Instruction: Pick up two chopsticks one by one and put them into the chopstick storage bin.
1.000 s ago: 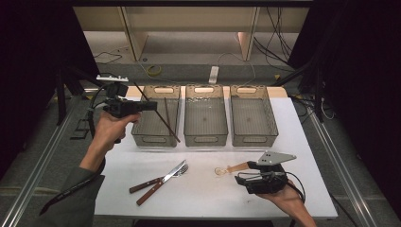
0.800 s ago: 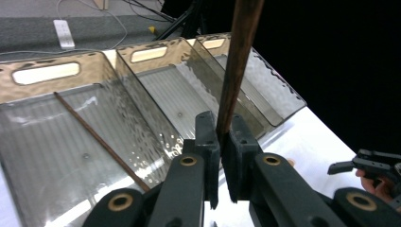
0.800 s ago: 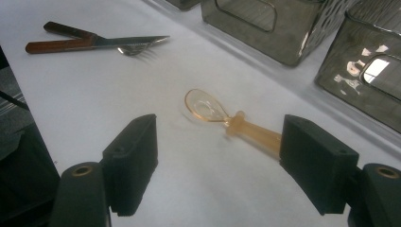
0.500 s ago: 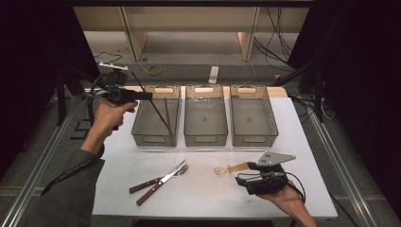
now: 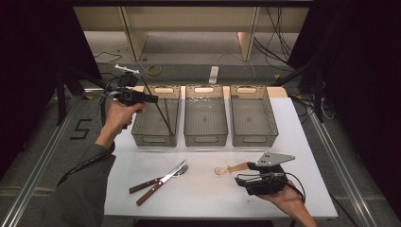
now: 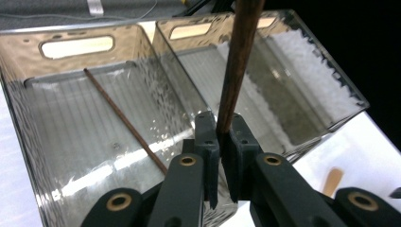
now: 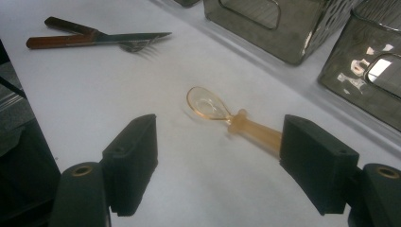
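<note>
A: How are you standing with the sorting?

B: You're holding a dark chopstick (image 6: 239, 61) in your left gripper (image 6: 223, 142) — the jaws are clamped tight on its lower end, and the stick is slanting down over the left bin (image 5: 142, 127). In the high view its far tip is reaching toward the bin's floor, though I can't tell whether it is touching yet.

A: And the other chopstick?

B: One chopstick (image 6: 125, 120) is already lying inside that same bin, angled across the floor. So you're finishing the pair, I'd judge.

A: What about my right side?

B: Your right gripper (image 7: 217, 161) is resting low over the table with its jaws standing wide apart, gripping nothing. The amber spoon (image 7: 227, 116) is lying on the white table (image 5: 312, 142) right ahead of them, its handle running toward the right-hand jaw, the bowl pointing away.

A: So what's left?

B: Most of it, as I'm reading it. The middle bin (image 5: 205, 116) and the right bin (image 5: 253, 116) are looking empty. The knife (image 5: 158, 179) and the fork (image 5: 163, 182) are lying crossed on the table nearer you, untouched — and the spoon is waiting too. Let the chopstick go into the left bin first; the spoon is looking like your next pick.
</note>
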A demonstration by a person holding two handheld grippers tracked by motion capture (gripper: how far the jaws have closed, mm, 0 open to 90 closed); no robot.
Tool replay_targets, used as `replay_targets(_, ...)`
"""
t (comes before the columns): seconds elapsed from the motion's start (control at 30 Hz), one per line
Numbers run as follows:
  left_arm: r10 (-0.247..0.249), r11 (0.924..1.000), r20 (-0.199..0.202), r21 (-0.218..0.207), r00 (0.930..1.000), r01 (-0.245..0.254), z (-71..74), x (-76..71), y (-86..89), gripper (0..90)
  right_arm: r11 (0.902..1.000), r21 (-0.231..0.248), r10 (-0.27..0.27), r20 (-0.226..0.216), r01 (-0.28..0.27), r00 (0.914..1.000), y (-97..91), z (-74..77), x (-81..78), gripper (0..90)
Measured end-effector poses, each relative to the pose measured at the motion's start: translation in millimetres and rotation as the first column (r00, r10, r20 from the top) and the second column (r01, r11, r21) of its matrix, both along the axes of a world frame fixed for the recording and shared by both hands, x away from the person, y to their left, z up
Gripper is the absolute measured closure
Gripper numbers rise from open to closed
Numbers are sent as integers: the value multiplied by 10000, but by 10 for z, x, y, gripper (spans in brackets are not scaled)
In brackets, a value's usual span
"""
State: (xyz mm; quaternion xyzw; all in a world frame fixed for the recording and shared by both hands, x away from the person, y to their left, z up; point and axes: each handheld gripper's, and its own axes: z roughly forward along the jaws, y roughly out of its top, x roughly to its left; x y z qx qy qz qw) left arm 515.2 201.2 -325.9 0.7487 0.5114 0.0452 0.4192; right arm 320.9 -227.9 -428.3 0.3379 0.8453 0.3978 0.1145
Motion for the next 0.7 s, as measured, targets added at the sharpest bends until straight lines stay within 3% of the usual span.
replay_targets(0.57,136,9988,-770,483,9969,-99,-172,178,-108,840,10000,-53,-42,-40,42,10000,-1,-13,6,288)
replay_targets(0.7,272,9966,-820,801,9963,-206,-200,216,-143,838,9999,-116,-51,-31,50,10000,-4,-16,9,287)
